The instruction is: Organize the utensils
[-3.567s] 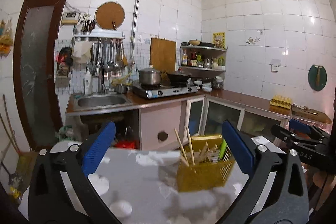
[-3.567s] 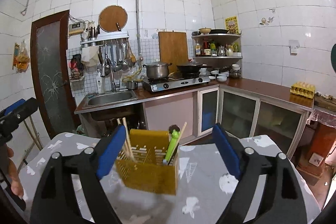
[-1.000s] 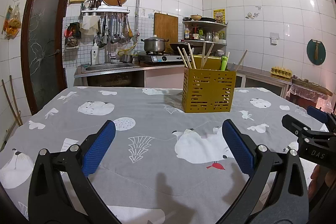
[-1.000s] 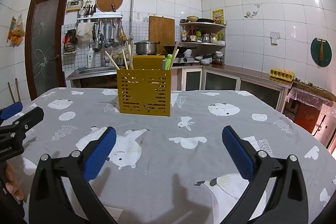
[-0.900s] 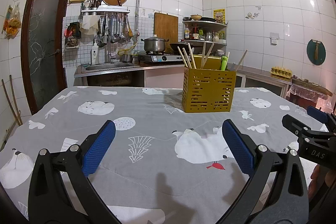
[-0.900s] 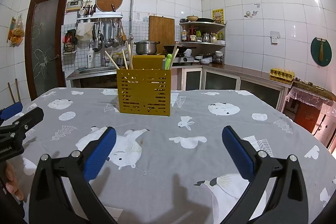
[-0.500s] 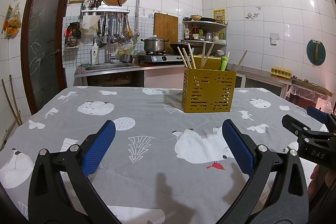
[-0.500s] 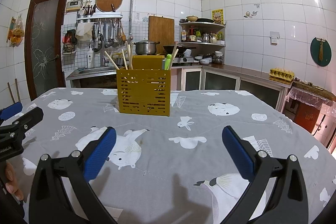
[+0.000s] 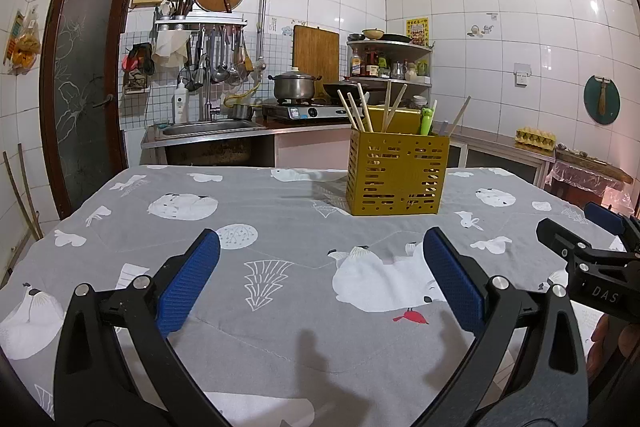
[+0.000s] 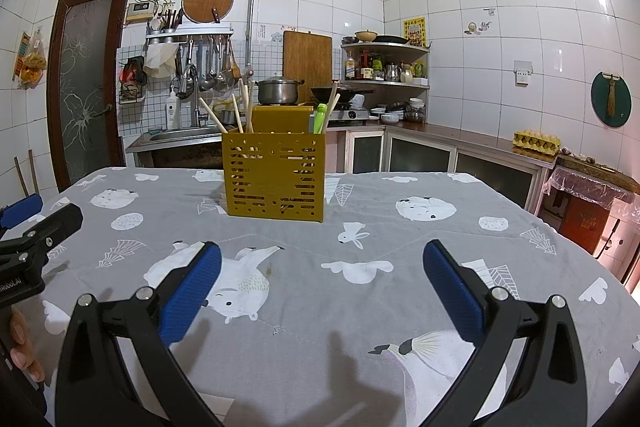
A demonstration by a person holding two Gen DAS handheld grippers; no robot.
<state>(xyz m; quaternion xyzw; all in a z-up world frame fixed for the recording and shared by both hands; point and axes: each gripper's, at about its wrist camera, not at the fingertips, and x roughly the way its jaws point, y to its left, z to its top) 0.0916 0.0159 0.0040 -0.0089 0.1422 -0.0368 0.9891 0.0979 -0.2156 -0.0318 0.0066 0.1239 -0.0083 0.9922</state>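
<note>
On the table [image 9: 280,307]: one yellow holder [image 9: 396,173] standing upright.
Six chopsticks [image 9: 362,111] and one green tool [image 9: 426,119] stick out; their bottoms are hidden. Both grippers, left [image 9: 320,277] and right [image 10: 322,277], are spread wide, holding nothing.

Both wrist views low over the table [image 9: 280,211], toward the yellow caddy [image 10: 274,179].
</note>
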